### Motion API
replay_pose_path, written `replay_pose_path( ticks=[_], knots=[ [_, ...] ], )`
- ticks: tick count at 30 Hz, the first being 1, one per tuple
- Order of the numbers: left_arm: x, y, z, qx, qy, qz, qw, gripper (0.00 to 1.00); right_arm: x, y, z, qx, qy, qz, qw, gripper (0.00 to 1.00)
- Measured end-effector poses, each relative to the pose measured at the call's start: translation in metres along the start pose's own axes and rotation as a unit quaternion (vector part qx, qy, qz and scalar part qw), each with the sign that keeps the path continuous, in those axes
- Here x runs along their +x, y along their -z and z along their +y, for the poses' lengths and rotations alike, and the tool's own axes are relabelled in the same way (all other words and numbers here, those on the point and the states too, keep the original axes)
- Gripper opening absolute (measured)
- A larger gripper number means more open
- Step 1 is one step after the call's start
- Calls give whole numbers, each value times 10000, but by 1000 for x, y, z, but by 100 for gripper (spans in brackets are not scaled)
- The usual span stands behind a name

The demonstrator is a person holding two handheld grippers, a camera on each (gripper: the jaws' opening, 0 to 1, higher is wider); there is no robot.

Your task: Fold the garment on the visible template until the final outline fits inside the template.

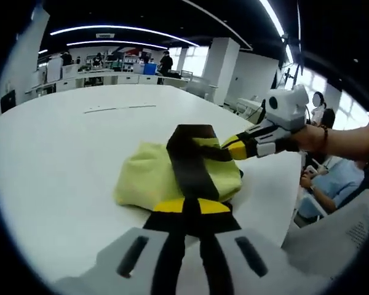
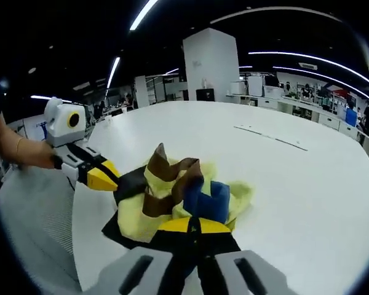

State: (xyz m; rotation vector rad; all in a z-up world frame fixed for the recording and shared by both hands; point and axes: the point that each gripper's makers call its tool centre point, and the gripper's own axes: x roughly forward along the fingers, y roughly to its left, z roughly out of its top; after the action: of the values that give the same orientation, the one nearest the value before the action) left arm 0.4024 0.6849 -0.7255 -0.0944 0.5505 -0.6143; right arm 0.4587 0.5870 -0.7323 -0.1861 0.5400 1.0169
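A crumpled garment (image 1: 147,178), yellow with black bands, lies bunched on the white table (image 1: 61,147). My left gripper (image 1: 190,201) is shut on a black band of it that runs away over the yellow heap. From the right, my right gripper (image 1: 232,147) pinches the garment's far right edge, a hand behind it. In the right gripper view the garment (image 2: 172,184) shows yellow, brown, blue and black folds. My right gripper (image 2: 194,222) is shut on its near edge, and the left gripper (image 2: 109,180) holds its black left corner.
Thin line marks (image 1: 120,109) lie on the table beyond the garment, also visible as line marks (image 2: 270,136). The table edge (image 1: 283,209) runs close on the right, with a seated person (image 1: 332,184) past it. Desks and people stand at the far end of the room.
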Motion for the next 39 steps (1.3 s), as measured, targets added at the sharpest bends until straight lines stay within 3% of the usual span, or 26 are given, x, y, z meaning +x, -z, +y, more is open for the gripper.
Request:
replay_pose_path(
  ticks=[5,16,20,31,39],
  knots=[
    [-4,-2,1,-93,19,-20,10000,0,-3,-9,1,420,-103,-231,9988,0],
    [-9,-7,-3,-78,57,-44,9999,0,1,-7,-1,424,-75,-107,9990,0],
    [-15,-10,-3,167,16,-42,9999,0,-6,-11,-2,353,1,-182,9992,0],
    [-43,-36,7,-57,-258,-396,9989,0,-29,-29,-15,161,371,-357,9985,0],
    [-50,-58,21,47,-440,-454,9980,0,-45,-52,-29,-43,680,-483,9965,0]
  ],
)
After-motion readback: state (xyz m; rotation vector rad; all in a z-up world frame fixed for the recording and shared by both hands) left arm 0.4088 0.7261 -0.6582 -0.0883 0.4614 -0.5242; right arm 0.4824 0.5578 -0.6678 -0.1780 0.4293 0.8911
